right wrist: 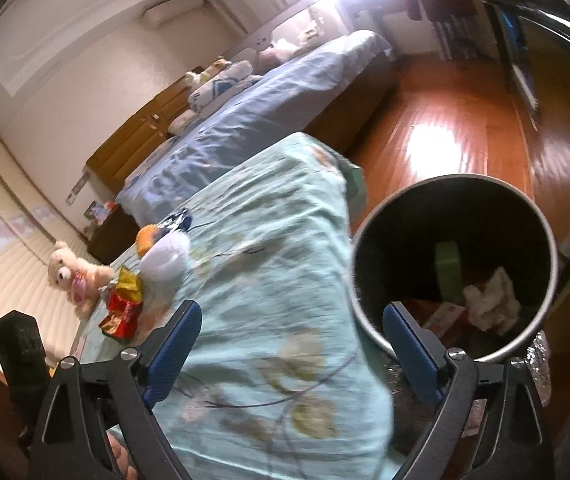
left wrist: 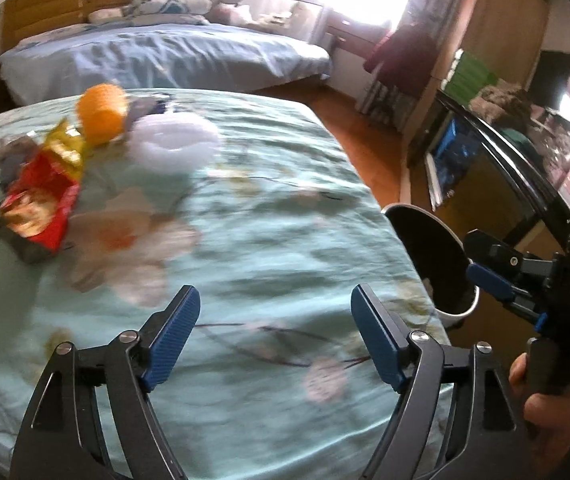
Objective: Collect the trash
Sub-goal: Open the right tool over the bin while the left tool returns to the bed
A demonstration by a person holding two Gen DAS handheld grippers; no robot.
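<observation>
On the light green floral bedspread (left wrist: 253, 216) lie a red and yellow snack bag (left wrist: 41, 200), an orange cup (left wrist: 103, 114) and a white foam piece (left wrist: 173, 142), all at the far left. My left gripper (left wrist: 275, 300) is open and empty above the bedspread, well short of them. A round dark trash bin (right wrist: 455, 264) stands off the bed's edge with crumpled paper (right wrist: 491, 298) and a green item (right wrist: 447, 272) inside. My right gripper (right wrist: 291, 320) is open and empty, straddling the bed edge and the bin rim. The right gripper also shows in the left wrist view (left wrist: 485, 264) over the bin (left wrist: 433, 264).
A teddy bear (right wrist: 73, 276) sits beside the trash on the bed. A second bed with blue sheets (left wrist: 157, 56) lies beyond. Wooden floor (right wrist: 445, 128) and a dark TV stand (left wrist: 497, 184) are to the right.
</observation>
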